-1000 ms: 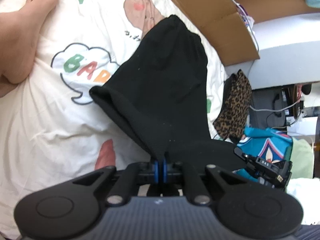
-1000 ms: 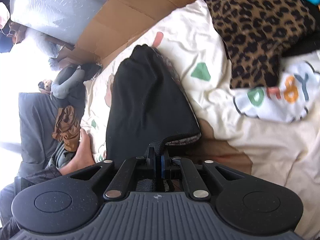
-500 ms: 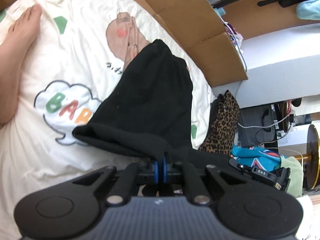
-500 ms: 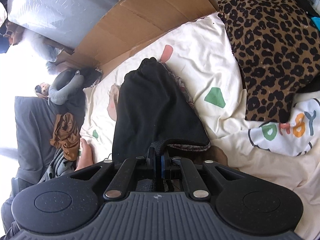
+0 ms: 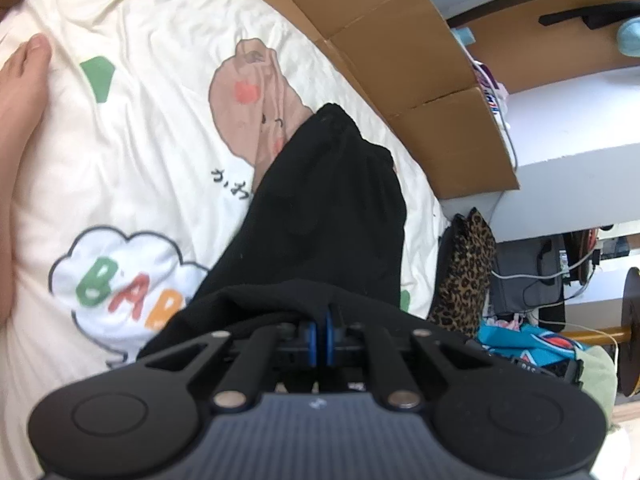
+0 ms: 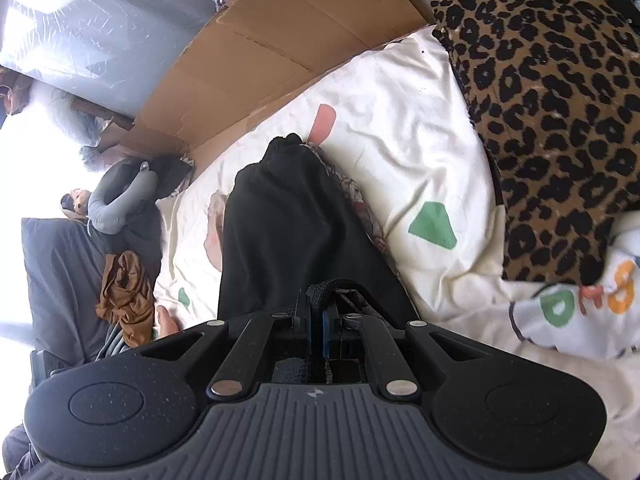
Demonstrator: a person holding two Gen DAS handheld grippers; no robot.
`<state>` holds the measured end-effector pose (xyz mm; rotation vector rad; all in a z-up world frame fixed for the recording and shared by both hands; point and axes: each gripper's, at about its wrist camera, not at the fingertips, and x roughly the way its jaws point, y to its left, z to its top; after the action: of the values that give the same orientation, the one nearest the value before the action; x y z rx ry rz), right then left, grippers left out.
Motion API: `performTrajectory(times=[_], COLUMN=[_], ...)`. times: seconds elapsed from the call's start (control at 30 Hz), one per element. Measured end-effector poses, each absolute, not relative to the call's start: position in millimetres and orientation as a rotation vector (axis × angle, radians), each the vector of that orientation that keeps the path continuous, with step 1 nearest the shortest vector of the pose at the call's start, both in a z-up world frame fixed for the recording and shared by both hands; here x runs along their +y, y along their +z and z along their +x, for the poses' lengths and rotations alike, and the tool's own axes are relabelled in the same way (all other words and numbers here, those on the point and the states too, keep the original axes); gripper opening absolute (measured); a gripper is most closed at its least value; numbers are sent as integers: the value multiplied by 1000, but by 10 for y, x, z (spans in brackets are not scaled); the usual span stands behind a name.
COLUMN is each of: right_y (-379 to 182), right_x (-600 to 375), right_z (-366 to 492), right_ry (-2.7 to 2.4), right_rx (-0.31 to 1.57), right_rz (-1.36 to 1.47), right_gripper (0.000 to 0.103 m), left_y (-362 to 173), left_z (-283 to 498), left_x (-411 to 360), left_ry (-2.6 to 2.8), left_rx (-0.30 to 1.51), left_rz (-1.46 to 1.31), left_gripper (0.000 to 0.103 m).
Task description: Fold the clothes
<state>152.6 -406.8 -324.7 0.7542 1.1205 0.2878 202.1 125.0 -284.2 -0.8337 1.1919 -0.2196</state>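
Observation:
A black garment (image 5: 332, 216) lies lengthwise on a cream printed bedsheet (image 5: 152, 152), its gathered waistband at the far end. My left gripper (image 5: 320, 320) is shut on the garment's near edge, which is lifted and doubled over toward the waistband. In the right wrist view the same black garment (image 6: 288, 232) runs away from me, and my right gripper (image 6: 318, 312) is shut on its near corner, where a thick seam bunches over the blue pads. A patterned lining shows along its right edge.
A leopard-print cloth (image 6: 552, 112) lies on the bed to the right. Flattened cardboard (image 5: 384, 48) lines the far side. A person's bare foot (image 5: 20, 120) rests on the sheet at left. Brown clothing (image 6: 126, 292) and grey items lie beyond the bed's left end.
Both grippers have carried the garment's near edge forward toward the waistband, so the black cloth now looks shorter and doubled over. The foot has slid toward the frame's left edge.

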Motion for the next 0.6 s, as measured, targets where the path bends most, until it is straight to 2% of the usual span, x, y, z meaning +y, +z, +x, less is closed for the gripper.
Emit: performTrajectory(times=[0.6], right_y=[-3615], right_x=[-3940], right_z=[2184], right_ry=[246], right_rx=[1122], right_rz=[746], right_gripper=[3], left_y=[-3224], left_z=[2754], left_x=[1389], left_ry=[-194], left_rx=[1187], left_rz=[-854], left_gripper=[5])
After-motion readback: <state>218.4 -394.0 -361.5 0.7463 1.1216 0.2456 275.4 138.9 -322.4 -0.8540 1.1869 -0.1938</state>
